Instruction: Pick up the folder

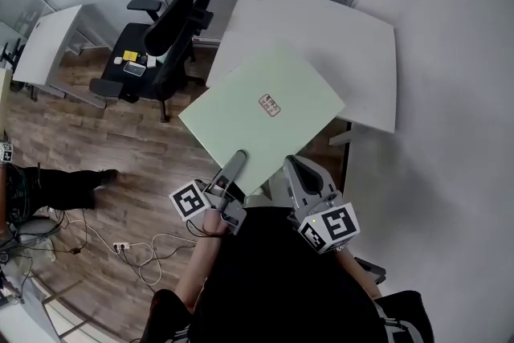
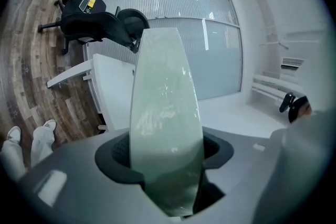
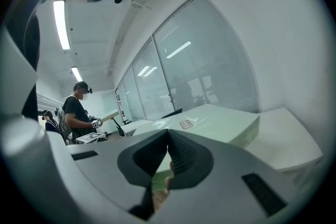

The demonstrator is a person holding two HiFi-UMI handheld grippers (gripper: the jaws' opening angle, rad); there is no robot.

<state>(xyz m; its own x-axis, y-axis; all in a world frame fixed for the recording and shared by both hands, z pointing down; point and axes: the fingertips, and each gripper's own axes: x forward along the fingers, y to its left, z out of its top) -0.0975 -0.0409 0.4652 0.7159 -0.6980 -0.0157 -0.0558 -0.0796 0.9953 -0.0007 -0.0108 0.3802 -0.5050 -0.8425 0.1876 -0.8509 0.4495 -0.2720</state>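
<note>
Office setting: wood-plank floor (image 1: 120, 149), a black swivel chair (image 1: 161, 44) and a white desk (image 1: 353, 52) against the wall.

The pale green folder (image 1: 257, 120) is off the desk, held roughly flat in the air above the desk's near corner, its small label (image 1: 270, 104) facing up. The left gripper (image 1: 233, 169) has its jaws clamped across the folder's near edge, and the sheet fills the gap between the pads. The right gripper (image 1: 299, 173) sits just beside that same edge. Its jaws meet at the tips and nothing is visibly caught between them.

Assessment: the lift is in hand and carried on the left grip alone. The next move calls for keeping the folder level, as the far side may sag from a one-edge hold.
</note>
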